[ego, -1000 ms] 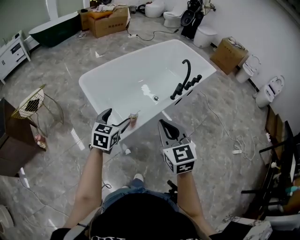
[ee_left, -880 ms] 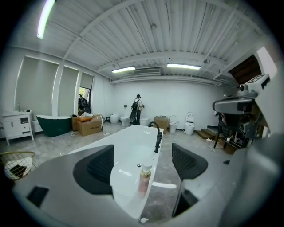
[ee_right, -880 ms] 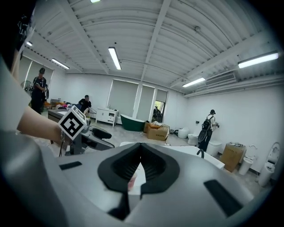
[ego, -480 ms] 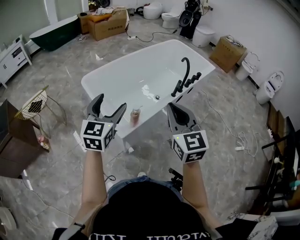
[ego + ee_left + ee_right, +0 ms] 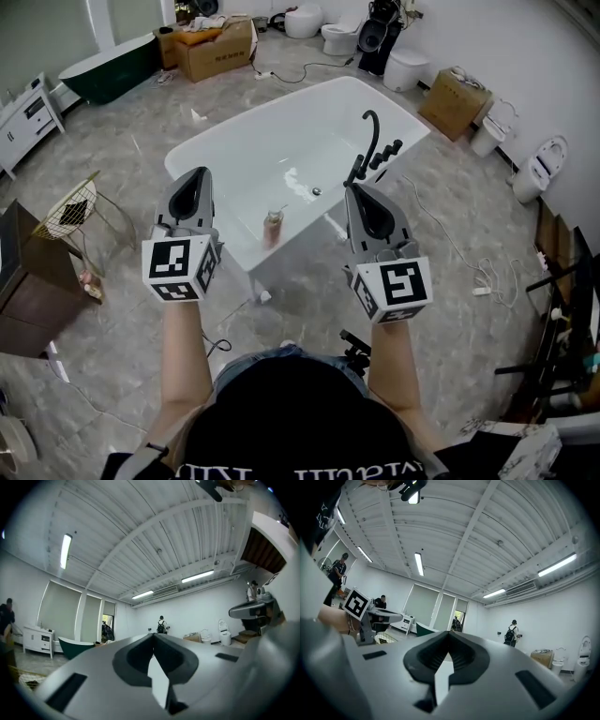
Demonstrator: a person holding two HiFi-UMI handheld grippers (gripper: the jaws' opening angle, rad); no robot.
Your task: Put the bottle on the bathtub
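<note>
A small brownish bottle stands upright on the near rim of the white bathtub in the head view, between my two grippers and apart from both. My left gripper is held up to the left of it, jaws shut and empty. My right gripper is raised to the right of the bottle, also shut on nothing. Both gripper views point up at the ceiling and far wall. The left gripper and right gripper show jaw tips meeting. The bottle is hidden in both.
A black faucet rises on the tub's far right rim. Cardboard boxes, toilets, a dark green tub, a wire stool and a white cabinet ring the room. A cable lies on the floor at right.
Both grippers rose and tipped upward, away from the tub rim. The left jaws, open half a second ago, have shut. The bottle stayed on the rim.
</note>
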